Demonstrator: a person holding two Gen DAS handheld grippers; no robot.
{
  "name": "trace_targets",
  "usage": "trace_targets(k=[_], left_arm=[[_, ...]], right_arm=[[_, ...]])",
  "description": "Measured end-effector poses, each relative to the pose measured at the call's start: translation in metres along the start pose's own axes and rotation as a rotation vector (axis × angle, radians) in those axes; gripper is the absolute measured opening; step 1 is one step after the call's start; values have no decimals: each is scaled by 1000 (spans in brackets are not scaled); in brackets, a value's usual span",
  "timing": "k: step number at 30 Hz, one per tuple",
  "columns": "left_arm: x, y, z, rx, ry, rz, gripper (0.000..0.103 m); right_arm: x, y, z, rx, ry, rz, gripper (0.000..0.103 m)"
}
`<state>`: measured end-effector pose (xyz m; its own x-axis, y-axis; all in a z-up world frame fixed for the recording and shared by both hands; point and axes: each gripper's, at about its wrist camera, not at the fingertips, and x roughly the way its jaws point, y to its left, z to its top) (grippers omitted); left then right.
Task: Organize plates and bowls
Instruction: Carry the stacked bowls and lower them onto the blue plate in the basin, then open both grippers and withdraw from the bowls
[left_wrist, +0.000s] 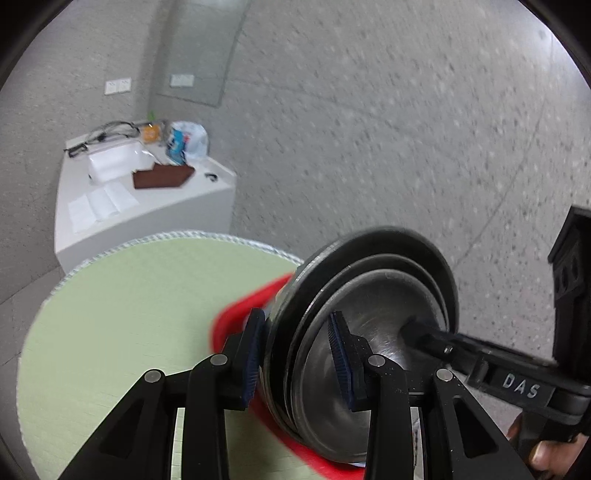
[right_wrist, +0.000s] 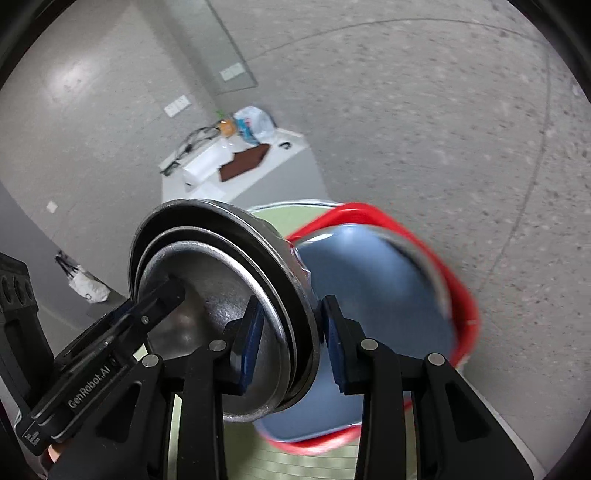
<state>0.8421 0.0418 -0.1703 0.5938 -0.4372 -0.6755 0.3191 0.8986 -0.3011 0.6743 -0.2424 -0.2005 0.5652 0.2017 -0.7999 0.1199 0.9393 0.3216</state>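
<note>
A nested stack of steel bowls (left_wrist: 373, 314) is held on edge above a round green table (left_wrist: 122, 317). My left gripper (left_wrist: 295, 362) is shut on the stack's rim, one pad inside, one outside. My right gripper (right_wrist: 291, 347) is shut on the opposite rim of the same stack of steel bowls (right_wrist: 221, 280). Behind the stack a red tray (right_wrist: 443, 266) holds a blue plate (right_wrist: 376, 295). The red tray (left_wrist: 236, 321) shows partly in the left wrist view. The right gripper's finger (left_wrist: 461, 354) reaches into the bowl there.
A white cabinet (left_wrist: 155, 218) stands beyond the table with a brown cloth (left_wrist: 162, 176), papers, cables and a plastic bag (left_wrist: 188, 142). A grey speckled floor (left_wrist: 406, 147) surrounds the table. A white bag (right_wrist: 86, 284) lies on the floor at left.
</note>
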Motion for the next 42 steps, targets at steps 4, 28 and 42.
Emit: trace_targets(k=[4,28,42], left_arm=[[30,-8,2,-12,62,-1,31],[118,-20,25,3,190,60,34],[81,-20,8,16,145,66,51]], right_arm=[[6,-22,2,5,39,-32,33],[48,-48,16,-27,144,-70,35],[61,-48,2,-28,206,-59,37]])
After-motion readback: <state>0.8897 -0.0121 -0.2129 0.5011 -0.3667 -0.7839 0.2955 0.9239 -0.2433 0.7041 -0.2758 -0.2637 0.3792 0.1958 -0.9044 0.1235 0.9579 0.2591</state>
